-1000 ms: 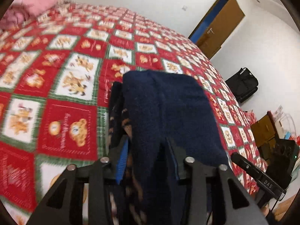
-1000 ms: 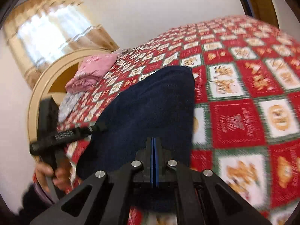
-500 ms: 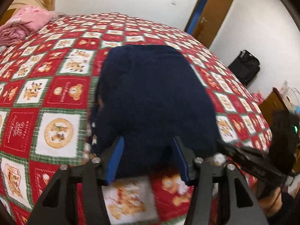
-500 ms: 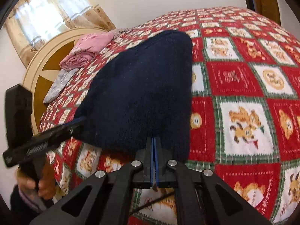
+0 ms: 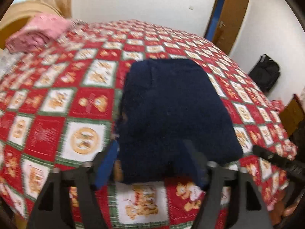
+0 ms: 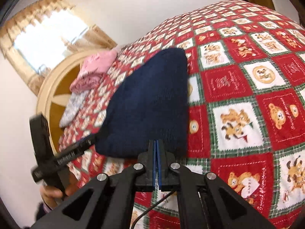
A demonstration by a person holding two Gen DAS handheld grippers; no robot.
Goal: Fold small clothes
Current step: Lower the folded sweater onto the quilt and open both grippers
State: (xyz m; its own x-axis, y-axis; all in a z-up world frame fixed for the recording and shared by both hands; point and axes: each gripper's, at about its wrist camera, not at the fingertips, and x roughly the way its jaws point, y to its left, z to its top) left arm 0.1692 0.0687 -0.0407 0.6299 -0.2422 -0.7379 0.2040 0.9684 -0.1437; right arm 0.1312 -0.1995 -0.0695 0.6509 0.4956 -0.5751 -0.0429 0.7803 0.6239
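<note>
We're letting go: the left hand-held gripper point(image 5: 152, 166) is opening its jaws off the near edge of the folded navy garment point(image 5: 171, 114), now lying flat on the bed point(image 5: 85, 139), while the right hand-held gripper point(image 6: 156, 164) is staying closed, empty, so this fold looks done.

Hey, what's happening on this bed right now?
A person is folding small clothes with two handheld grippers. A folded navy garment lies on the red patchwork bedspread. The left gripper straddles its near edge, jaws opening, not pressing. The right gripper is shut and empty, just short of the garment.
</note>
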